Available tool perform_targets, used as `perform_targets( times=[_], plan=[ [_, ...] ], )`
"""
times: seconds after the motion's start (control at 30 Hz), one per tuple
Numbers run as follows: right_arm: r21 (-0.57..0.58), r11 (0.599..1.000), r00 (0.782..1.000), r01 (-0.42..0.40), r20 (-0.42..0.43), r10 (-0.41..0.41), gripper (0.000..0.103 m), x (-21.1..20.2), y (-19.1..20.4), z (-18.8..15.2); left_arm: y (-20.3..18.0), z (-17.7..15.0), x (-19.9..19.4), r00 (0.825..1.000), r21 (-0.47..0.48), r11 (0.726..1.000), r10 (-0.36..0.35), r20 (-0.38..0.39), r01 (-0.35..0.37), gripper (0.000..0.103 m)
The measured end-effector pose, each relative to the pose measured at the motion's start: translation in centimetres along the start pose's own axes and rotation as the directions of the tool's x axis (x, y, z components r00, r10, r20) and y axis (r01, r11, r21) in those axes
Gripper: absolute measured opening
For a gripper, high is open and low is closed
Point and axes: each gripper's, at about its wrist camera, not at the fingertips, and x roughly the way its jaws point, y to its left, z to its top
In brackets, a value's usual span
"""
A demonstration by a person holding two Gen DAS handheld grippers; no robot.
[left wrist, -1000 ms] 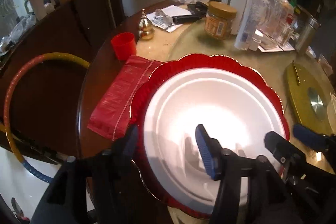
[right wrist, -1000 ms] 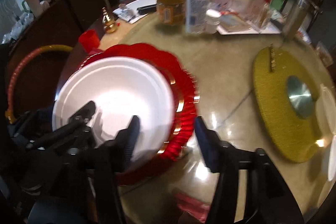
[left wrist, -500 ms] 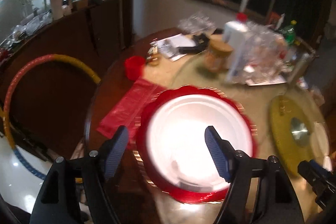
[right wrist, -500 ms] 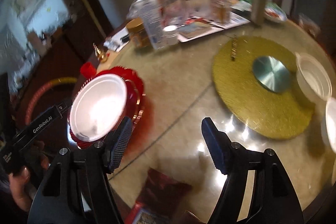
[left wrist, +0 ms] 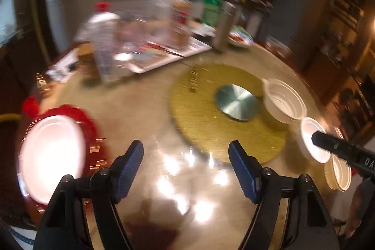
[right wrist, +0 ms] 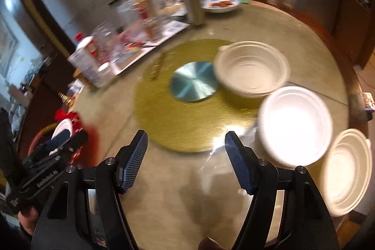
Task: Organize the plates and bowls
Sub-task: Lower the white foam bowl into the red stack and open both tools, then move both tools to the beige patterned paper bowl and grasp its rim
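1. Left gripper (left wrist: 186,168): jaws apart with nothing between them, hanging over bare polished surface (left wrist: 140,114). A second ago it straddled the near rim of the white plate (left wrist: 50,156); that plate now sits far left on the red scalloped charger (left wrist: 90,123), released and left in place.
2. Right gripper (right wrist: 186,159): jaws likewise apart and empty. It has swung away from the charger toward the gold turntable (right wrist: 187,118), so the remaining ware now fills its view.
3. Remaining ware: a ribbed white bowl (right wrist: 252,68) rests on the turntable's far-right edge; a smooth white bowl (right wrist: 295,125) lies just beside it on the surface; a ribbed white lid or plate (right wrist: 346,170) lies at the surface's right edge.
4. Meaning for the task: plate placement appears finished; the bowls seem to be the next targets.
5. Pose: both grippers point steeply downward, side by side; motion blur suggests a fast sweep.
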Motion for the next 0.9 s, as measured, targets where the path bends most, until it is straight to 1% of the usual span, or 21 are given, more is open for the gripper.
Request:
perform_targets(
  times=[0.1,0.2,0.3,0.4,0.5,0.73,0.87,0.9],
  plan=[
    [0.093,0.995,1.0,0.023,-0.007,-0.023,0.069,0.1,-4.9,2.3,-2.9,1.2,2.3,0.999,0.021,1.0,-0.022,-0.033,0.022,0.075],
    [0.173,0.982,0.997,0.072,-0.02,-0.07,0.069,0.8,-9.1,4.4,-5.8,2.0,4.7,0.997,0.04,0.999,-0.028,-0.07,0.03,0.075],
    [0.193,0.974,0.992,0.117,-0.06,-0.108,0.069,2.7,-11.5,6.2,-8.1,2.5,6.9,0.994,0.047,0.998,-0.045,-0.096,0.05,0.075],
    [0.175,0.975,0.988,0.137,-0.094,-0.122,0.069,4.2,-12.4,7.3,-10.0,3.0,8.7,0.99,0.05,0.996,-0.064,-0.128,0.07,0.075],
    [0.167,0.974,0.985,0.153,-0.109,-0.136,0.069,5.7,-12.9,8.2,-11.3,3.7,9.9,0.99,0.037,0.996,-0.075,-0.122,0.08,0.075],
    [0.173,0.972,0.98,0.161,-0.148,-0.136,0.069,8.5,-14.0,10.1,-12.6,5.6,12.8,0.99,0.01,0.998,-0.058,-0.128,0.06,0.075],
    [0.169,0.973,0.976,0.157,-0.174,-0.127,0.064,9.8,-14.4,10.6,-13.6,6.1,14.2,0.988,0.013,0.998,-0.057,-0.141,0.06,0.075],
    [0.169,0.973,0.976,0.157,-0.175,-0.127,0.061,10.0,-14.5,10.8,-13.8,6.2,14.5,0.988,0.018,0.998,-0.053,-0.147,0.056,0.075]
  ],
)
